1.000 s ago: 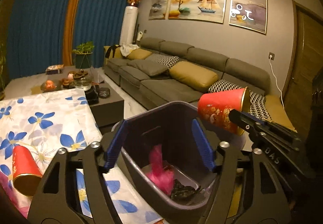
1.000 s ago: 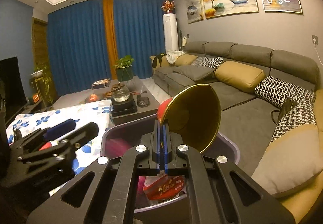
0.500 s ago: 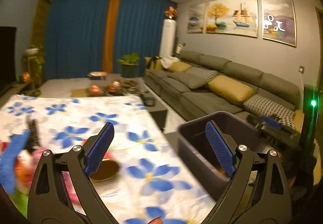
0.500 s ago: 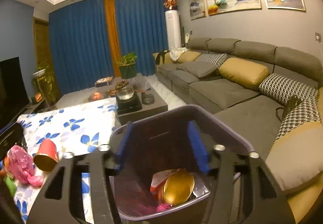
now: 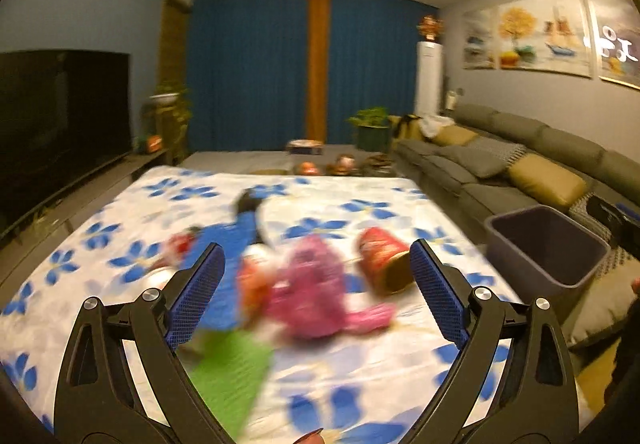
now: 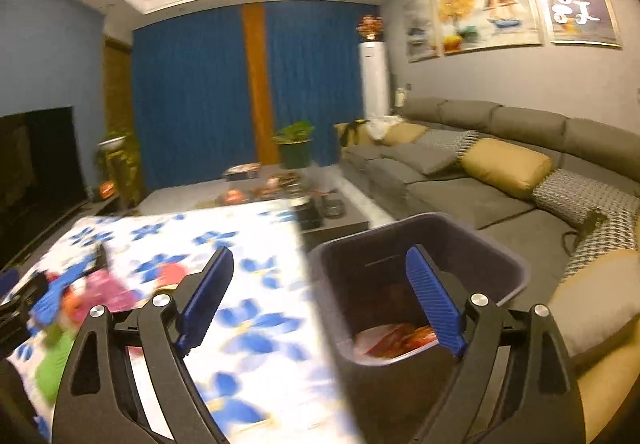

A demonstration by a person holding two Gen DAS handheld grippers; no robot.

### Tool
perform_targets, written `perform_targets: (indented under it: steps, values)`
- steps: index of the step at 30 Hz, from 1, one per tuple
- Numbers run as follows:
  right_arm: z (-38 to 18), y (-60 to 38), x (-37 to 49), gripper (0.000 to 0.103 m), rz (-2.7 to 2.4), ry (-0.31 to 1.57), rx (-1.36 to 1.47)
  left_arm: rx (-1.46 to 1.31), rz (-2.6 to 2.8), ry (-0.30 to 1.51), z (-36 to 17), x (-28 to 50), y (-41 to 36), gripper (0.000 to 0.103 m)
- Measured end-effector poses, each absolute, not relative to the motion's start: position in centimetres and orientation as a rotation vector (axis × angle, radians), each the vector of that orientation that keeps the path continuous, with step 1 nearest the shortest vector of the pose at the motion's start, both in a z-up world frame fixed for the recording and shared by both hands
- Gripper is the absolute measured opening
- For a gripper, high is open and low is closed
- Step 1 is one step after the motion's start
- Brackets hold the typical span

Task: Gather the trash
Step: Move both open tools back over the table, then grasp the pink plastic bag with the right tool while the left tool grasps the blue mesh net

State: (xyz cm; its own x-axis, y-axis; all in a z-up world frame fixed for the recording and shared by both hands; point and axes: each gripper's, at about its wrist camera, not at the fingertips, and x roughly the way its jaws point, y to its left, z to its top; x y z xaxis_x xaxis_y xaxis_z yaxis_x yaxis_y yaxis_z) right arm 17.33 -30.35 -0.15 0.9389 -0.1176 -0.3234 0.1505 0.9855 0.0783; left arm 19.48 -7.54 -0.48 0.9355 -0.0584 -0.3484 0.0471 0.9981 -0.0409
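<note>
Hovering over the flower-print desk (image 5: 360, 372), left hand-held gripper (image 5: 316, 294) stands wide, nothing between its jaws; blurred trash pile (image 5: 308, 284) lies just ahead. Right hand-held gripper (image 6: 320, 300), jaws opening and empty, hangs above the dark bin (image 6: 516, 272) holding red trash (image 6: 396, 340).

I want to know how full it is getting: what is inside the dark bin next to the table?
In the bin, red printed trash lies at the bottom. The near wall and the right gripper, jaws opening and empty, hide the rest.
</note>
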Motion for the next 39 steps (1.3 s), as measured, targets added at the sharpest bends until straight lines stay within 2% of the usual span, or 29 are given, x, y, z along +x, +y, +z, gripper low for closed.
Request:
perform_targets:
  steps: [15, 26, 30, 35, 38, 39]
  values:
    - [-4.4, -14.7, 20.7, 0.085, 0.078, 0.462, 0.026, -0.062, 0.158, 0.333, -1.0, 16.2, 3.9, 0.092]
    - [-6.6, -10.0, 25.1, 0.084, 0.102, 0.512, -0.021, -0.085, 0.171, 0.34, -1.9, 17.3, 6.5, 0.092]
    - [-7.1, -8.6, 27.1, 0.079, 0.111, 0.521, -0.03, -0.077, 0.156, 0.345, -2.1, 18.0, 6.6, 0.092]
    - [-8.4, -7.8, 29.5, 0.065, 0.126, 0.571, -0.038, -0.064, 0.132, 0.345, -2.4, 18.6, 6.3, 0.092]
    - [-9.1, -7.8, 30.3, 0.049, 0.141, 0.603, -0.039, -0.067, 0.111, 0.346, -2.7, 19.2, 6.2, 0.092]
    - [-9.3, -7.8, 30.4, 0.041, 0.148, 0.613, -0.037, -0.065, 0.106, 0.348, -2.8, 19.3, 6.0, 0.092]
